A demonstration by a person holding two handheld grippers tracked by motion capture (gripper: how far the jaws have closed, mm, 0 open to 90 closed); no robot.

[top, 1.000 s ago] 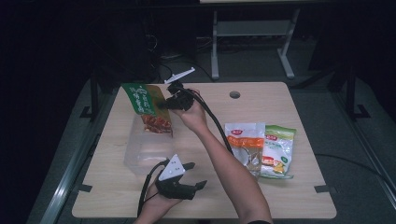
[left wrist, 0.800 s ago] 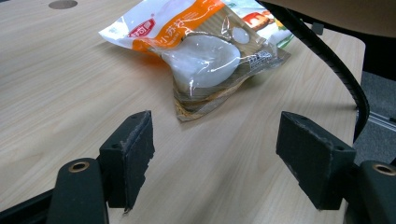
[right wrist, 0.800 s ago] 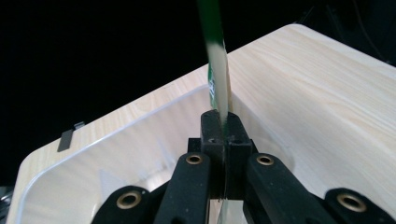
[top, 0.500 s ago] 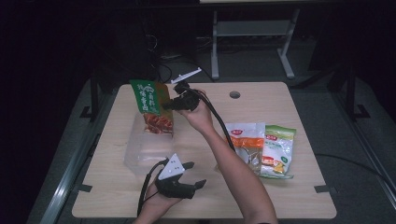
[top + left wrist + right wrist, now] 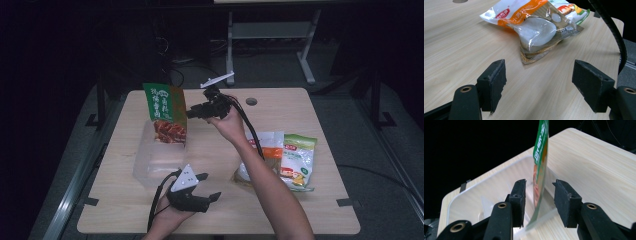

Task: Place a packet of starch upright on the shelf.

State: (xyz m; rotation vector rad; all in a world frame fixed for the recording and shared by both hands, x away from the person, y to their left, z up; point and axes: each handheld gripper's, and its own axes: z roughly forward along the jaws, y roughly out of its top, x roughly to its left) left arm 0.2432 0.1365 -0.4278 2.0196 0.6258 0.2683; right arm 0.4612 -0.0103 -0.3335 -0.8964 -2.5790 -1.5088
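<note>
A green snack bag [image 5: 164, 112] with a red picture stands upright at the far end of a clear plastic bin [image 5: 150, 167] on the left of the table. My right gripper [image 5: 193, 113] is just to the bag's right, pointing at it. In the right gripper view the bag [image 5: 540, 157] is edge-on between the jaws, which have just been opening. There is a gap on each side and neither pad presses on it. The bin's wall [image 5: 486, 190] lies below. My left gripper [image 5: 210, 186] rests open near the front edge, and nothing is between its jaws [image 5: 539, 75].
Two more snack bags lie on the right side of the table: an orange and white one [image 5: 267, 150] [image 5: 536, 25] and a green and yellow one [image 5: 298, 160] [image 5: 574, 7]. A round cable hole [image 5: 251, 101] is at the back. The right gripper's cable trails along the forearm.
The right gripper carried the green bag a little to the right and lower into the bin. Its jaws then parted from the bag. The left gripper stayed put.
</note>
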